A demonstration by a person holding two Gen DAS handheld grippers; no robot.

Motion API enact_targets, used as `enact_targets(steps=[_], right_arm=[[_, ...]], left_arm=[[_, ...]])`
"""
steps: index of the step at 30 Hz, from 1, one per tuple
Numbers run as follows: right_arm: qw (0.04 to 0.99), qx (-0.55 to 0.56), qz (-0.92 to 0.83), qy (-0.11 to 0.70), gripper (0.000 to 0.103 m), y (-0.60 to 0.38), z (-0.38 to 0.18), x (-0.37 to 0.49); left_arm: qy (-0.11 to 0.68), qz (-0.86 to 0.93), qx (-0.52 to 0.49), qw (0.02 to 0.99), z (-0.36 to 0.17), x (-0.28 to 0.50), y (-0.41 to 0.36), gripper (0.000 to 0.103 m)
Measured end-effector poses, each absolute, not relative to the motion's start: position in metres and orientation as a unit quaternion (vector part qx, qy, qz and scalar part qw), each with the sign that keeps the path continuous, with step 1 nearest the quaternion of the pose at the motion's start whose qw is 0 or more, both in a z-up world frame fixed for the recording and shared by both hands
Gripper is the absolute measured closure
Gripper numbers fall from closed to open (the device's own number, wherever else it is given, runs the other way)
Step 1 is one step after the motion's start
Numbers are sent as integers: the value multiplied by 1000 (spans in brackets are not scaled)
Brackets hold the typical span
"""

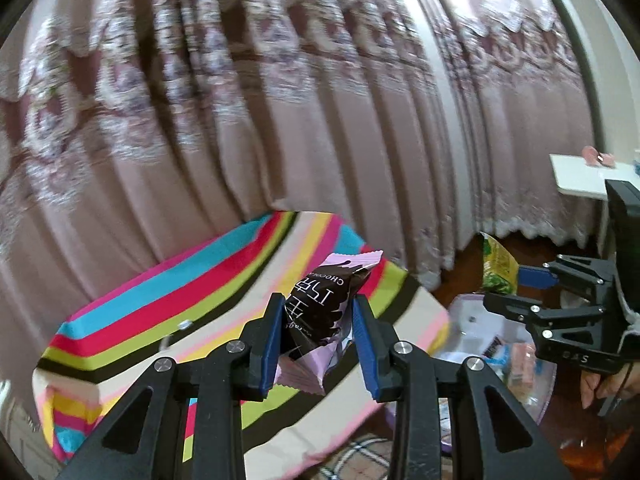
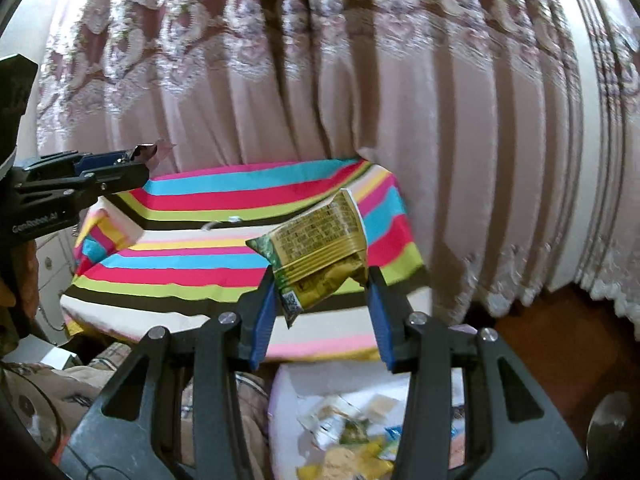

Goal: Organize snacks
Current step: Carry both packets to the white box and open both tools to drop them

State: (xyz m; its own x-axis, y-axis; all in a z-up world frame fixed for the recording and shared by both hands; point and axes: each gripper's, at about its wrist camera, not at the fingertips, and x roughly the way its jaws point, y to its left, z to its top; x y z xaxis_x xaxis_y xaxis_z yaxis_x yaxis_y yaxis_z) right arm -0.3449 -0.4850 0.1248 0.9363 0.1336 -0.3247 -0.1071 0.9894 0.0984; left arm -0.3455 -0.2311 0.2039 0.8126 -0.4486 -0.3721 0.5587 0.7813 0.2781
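Observation:
My left gripper [image 1: 319, 305] is shut on a pink and dark-brown chocolate snack packet [image 1: 320, 304], held above the striped tablecloth [image 1: 160, 308]. My right gripper [image 2: 322, 280] is shut on a yellow-green snack packet [image 2: 320, 246] in front of the same striped cloth [image 2: 200, 200]. Each wrist view also catches the other side: the right gripper [image 1: 516, 284] with its green packet [image 1: 498, 268] at the right edge, and the left gripper [image 2: 132, 164] with the pink packet's end [image 2: 156, 148] at the left. A white basin [image 2: 284, 392] with several loose snacks [image 2: 352, 432] lies just below the right gripper.
A pink lace curtain [image 1: 280, 100] hangs close behind the striped table. The basin [image 1: 468, 320] sits low at the table's right, over a dark wooden floor [image 2: 560, 352]. A small white table [image 1: 580, 180] stands far right. A person's hand [image 1: 600, 388] grips the right gripper's handle. Plaid fabric [image 2: 248, 392] lies lower left.

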Motion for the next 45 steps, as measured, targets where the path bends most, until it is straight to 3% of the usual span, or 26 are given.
enact_targets(steps=[19, 40, 42, 43, 44, 45], right_arm=[[967, 49, -34, 246, 56, -551, 94, -357], [922, 41, -66, 378, 56, -560, 45, -335], [917, 39, -70, 390, 54, -559, 41, -331], [913, 40, -77, 398, 48, -558, 39, -328], [906, 43, -88, 411, 39, -560, 36, -324], [902, 45, -96, 419, 36, -561, 34, -321]], left_arm=[[224, -410, 258, 846, 153, -357, -342, 67], [306, -436, 232, 814, 95, -323, -363, 67], [318, -447, 219, 807, 88, -318, -364, 62], [325, -456, 213, 801, 83, -315, -364, 52], [335, -466, 208, 792, 77, -311, -366, 32], [346, -472, 206, 784, 70, -308, -368, 24]])
